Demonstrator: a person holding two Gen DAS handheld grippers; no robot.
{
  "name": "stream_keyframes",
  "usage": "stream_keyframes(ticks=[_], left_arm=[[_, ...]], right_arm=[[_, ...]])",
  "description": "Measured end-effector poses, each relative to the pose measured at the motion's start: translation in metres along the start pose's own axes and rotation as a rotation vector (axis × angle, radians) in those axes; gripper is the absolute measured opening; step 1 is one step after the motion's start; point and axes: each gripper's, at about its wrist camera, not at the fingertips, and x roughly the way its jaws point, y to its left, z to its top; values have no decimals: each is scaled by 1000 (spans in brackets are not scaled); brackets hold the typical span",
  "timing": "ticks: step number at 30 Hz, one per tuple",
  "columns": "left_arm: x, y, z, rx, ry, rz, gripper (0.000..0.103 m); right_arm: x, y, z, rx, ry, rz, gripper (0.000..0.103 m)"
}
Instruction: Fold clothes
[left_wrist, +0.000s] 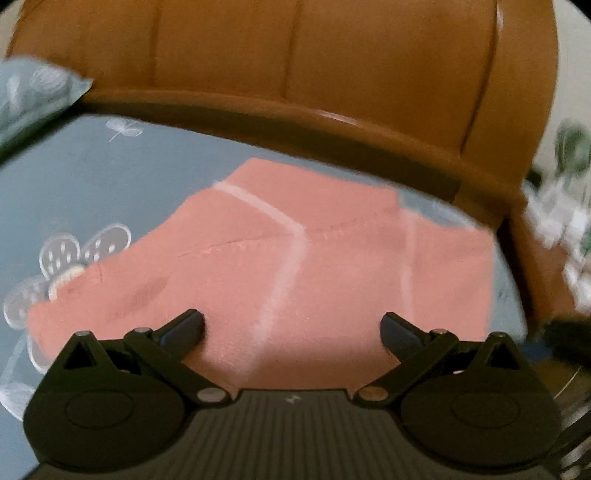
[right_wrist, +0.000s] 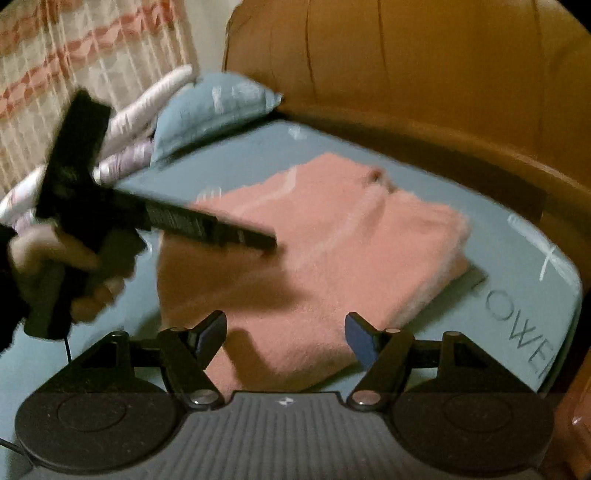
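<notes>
- The pink garment (right_wrist: 314, 258) lies folded in the middle of both wrist views, flat on the blue-grey floral bedsheet (left_wrist: 110, 184), its near edge just past your fingertips.
- In the left wrist view your left gripper (left_wrist: 291, 326) fills the bottom of the frame with its jaws spread wide; the pink cloth shows between the fingers (left_wrist: 186, 325), but neither pad presses on it.
- In the right wrist view your right gripper (right_wrist: 284, 338) sits at the bottom centre, jaws parted and pinching nothing, with the garment's near corner showing in the gap between them.
- At the left edge of that view your left hand (right_wrist: 55, 269) grips the handle of the other gripper, whose long black body reaches toward the centre over the garment's left part and throws a dark shadow on it.
- Pale stripes (left_wrist: 284, 258) run across the cloth in the middle of the left view.
- Farther off, a blue pillow (right_wrist: 214, 110) lies at upper centre-left of the right view, beside a white and lilac bundle (right_wrist: 136, 125).
- The brown padded headboard (left_wrist: 295, 55) spans the top of both views.
- A patterned curtain (right_wrist: 74, 55) hangs at the upper left of the right view.
</notes>
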Motion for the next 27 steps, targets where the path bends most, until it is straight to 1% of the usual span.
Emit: stream_keyframes(ticks=[2,4,6,7,8,10,12,13,14,16,17,19,20,23,24,26,27], left_arm=[[2,-1,3,28,23,10,102],[0,5,4,19,23,-2,102],[4,9,6,16,22,-2,102],[8,9,7,22,24,6,102],[11,8,9,27,26,14,103],[13,9,12,28,33,22,103],[7,8,13,14,39,24,101],[0,8,12,2,37,24,101],[-9,9,9,-9,23,15,101],[-34,12,-4,-31,-42,-33,101],[-42,14,-11,-47,-61,-62,101],[-45,19,-22,-94,-44,-123,102],[-42,20,-26,-108,-30,-138,102],[-39,23,-32,-114,-22,-142,101],[-45,24,-31,-130,-18,-141,101],[-63,28,-34,-151,-26,-140,102],[-74,32,-40,-153,-38,-129,102]], right_arm=[[-6,-10,9,8,-59,-34,76],[1,-20,17,1,-82,-93,76],[20,-36,23,9,-61,-138,75],[31,-45,25,33,-40,-137,71],[39,-52,26,52,-23,-137,70],[37,-50,29,50,-25,-142,70],[25,-40,32,54,-28,-159,71],[17,-34,32,50,-35,-148,71],[7,-26,27,46,-41,-118,71],[-11,-12,18,38,-51,-60,72],[-15,-5,13,30,-40,-39,72],[-21,6,0,18,-11,-16,75],[-20,9,-6,17,7,-14,77],[-19,15,-16,42,47,-25,78],[-19,14,-15,65,54,-19,78],[-23,13,-8,84,38,1,78],[-24,14,-2,69,27,6,78]])
